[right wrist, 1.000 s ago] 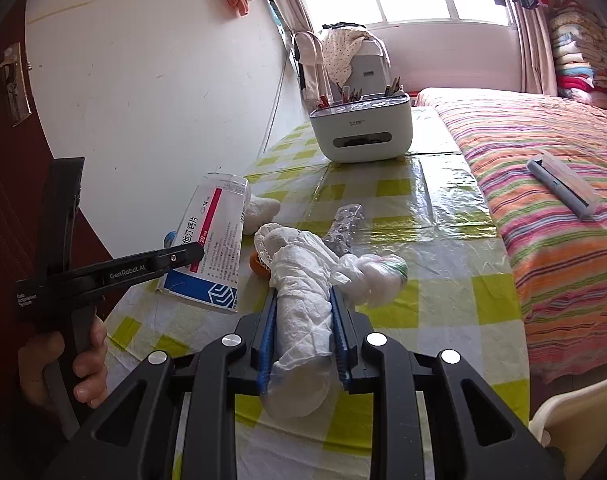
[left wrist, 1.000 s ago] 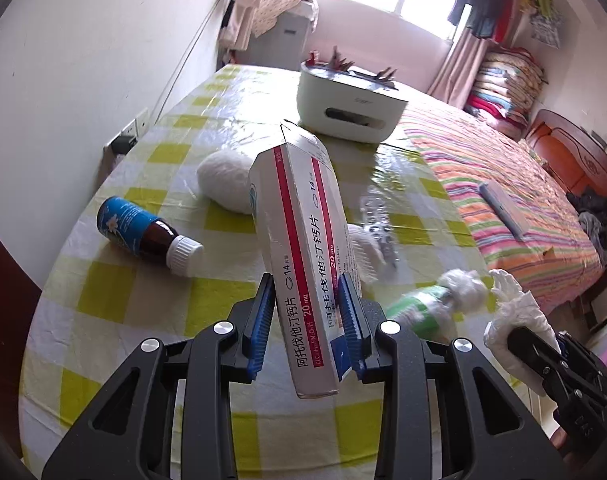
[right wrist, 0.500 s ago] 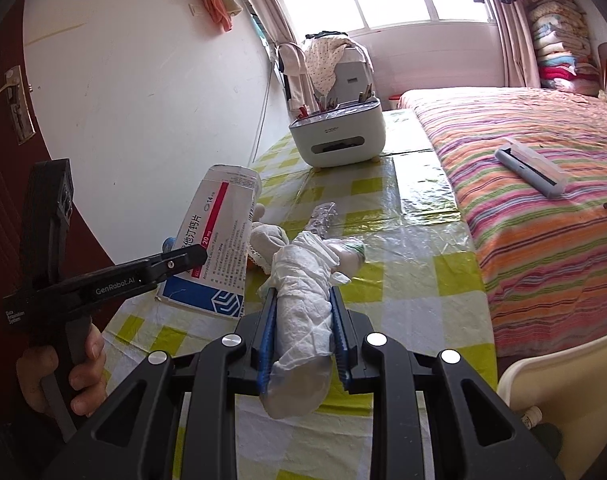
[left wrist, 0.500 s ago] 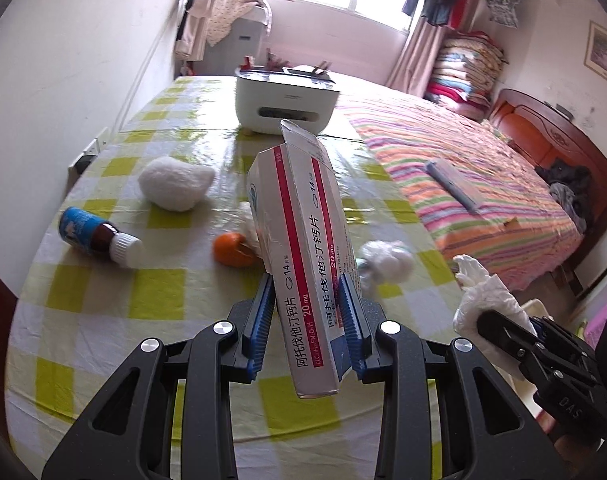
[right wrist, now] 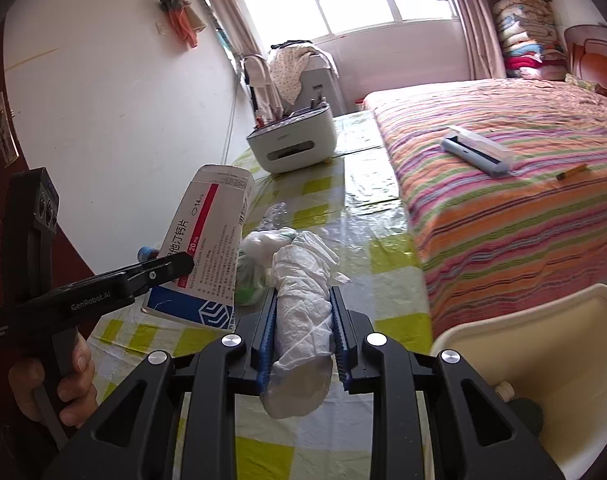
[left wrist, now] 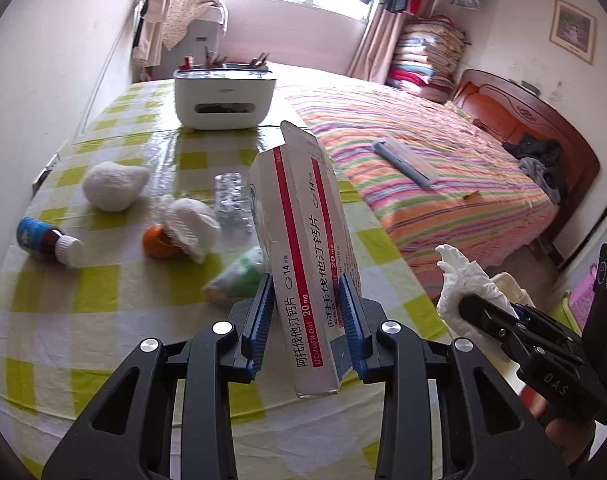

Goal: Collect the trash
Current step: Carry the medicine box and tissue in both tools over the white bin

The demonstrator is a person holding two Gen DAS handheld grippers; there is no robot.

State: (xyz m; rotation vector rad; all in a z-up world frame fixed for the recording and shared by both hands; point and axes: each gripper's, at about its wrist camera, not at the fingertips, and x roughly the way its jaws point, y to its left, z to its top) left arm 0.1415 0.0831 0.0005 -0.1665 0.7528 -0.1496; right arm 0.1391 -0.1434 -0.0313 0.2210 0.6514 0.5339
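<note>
My left gripper (left wrist: 306, 308) is shut on a white medicine box (left wrist: 299, 232) with a red stripe, held upright above the checked table (left wrist: 103, 292). The same box (right wrist: 207, 236) shows at the left of the right wrist view, gripped by the left gripper (right wrist: 171, 266). My right gripper (right wrist: 302, 320) is shut on a crumpled white tissue wad (right wrist: 303, 292); that wad (left wrist: 463, 280) also appears at the lower right of the left wrist view. A cream bin (right wrist: 535, 360) sits at the lower right, beside the table's edge.
On the table lie a brown bottle with a blue label (left wrist: 47, 240), a white tissue ball (left wrist: 113, 184), an orange fruit (left wrist: 159, 242), a clear wrapper (left wrist: 231, 204), a green-white packet (left wrist: 239, 276) and a white organiser box (left wrist: 223, 96). A striped bed (left wrist: 423, 176) borders the table.
Both grippers have pulled back from the table toward its near edge, each keeping its hold. The left view has levelled out, and the cream bin has come into the right wrist view.
</note>
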